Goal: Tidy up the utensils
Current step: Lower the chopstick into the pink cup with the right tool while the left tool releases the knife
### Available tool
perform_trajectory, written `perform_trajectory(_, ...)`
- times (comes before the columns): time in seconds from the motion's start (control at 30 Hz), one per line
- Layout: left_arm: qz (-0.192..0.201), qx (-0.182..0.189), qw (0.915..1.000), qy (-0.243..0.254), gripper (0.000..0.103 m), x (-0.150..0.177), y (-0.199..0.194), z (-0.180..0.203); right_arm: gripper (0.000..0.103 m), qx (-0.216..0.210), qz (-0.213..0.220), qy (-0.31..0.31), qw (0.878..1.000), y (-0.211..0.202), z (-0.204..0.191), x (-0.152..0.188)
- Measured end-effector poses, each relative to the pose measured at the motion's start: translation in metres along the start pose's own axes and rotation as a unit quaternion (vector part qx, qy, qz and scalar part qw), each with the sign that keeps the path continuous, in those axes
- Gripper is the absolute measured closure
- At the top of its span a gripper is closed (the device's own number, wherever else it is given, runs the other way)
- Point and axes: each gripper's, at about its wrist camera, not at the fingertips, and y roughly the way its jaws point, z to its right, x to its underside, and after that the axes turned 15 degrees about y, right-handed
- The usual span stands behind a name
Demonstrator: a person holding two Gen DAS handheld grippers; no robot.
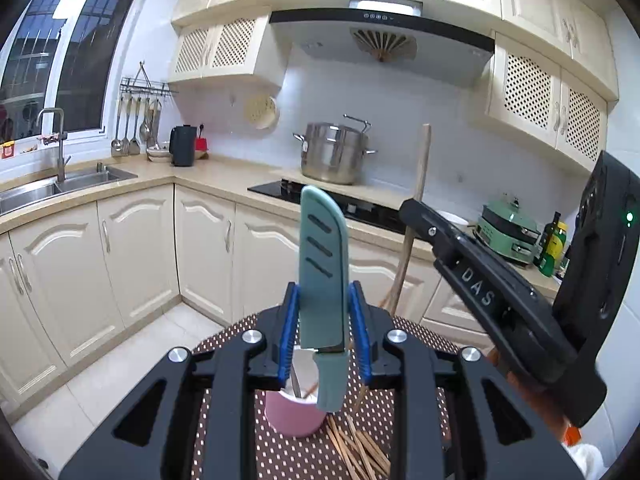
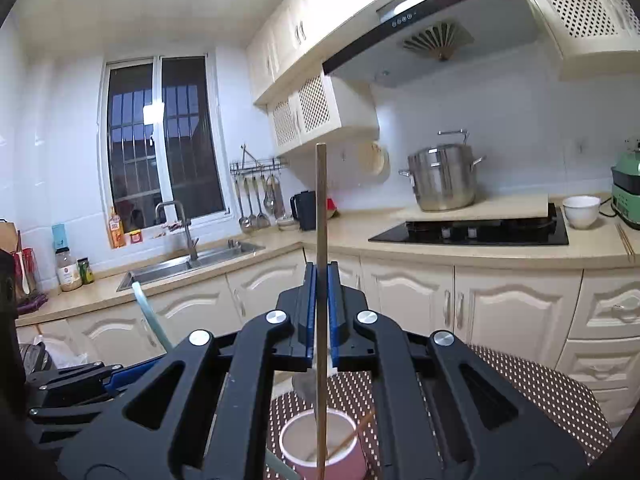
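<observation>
Kitchen, dotted worktop (image 1: 256, 456). Left gripper (image 1: 324, 312) clamps sheathed knife (image 1: 322, 264): rigid, slick; hold mid-sheath. Right gripper (image 2: 321, 300) pinches chopstick (image 2: 321, 208): light, stiff. Pink cup (image 2: 320, 446) at 6 o'clock.

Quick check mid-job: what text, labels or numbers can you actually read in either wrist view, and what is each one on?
"DAS": white letters on the black body of the right gripper, seen from the left wrist.
Range hood: lit control symbols, too small to read.
Green bottle and orange bottle: labels too blurred to read.
Jar by the sink: label unreadable.
</observation>
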Motion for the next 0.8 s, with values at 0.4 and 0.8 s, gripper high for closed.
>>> perform_trajectory(0.4, -0.012, -0.011, 0.9998, -0.01, 0.078, 0.015, 0.048, -0.012, 0.097, 0.012, 0.021, 0.001, 1.0, 0.027, 0.016, 0.017)
perform_trajectory(0.8, -0.059, -0.015, 0.9981, -0.001, 0.078, 0.046, 0.071, -0.008, 0.097, 0.027, -0.018, 0.002, 0.999, 0.026, 0.032, 0.044)
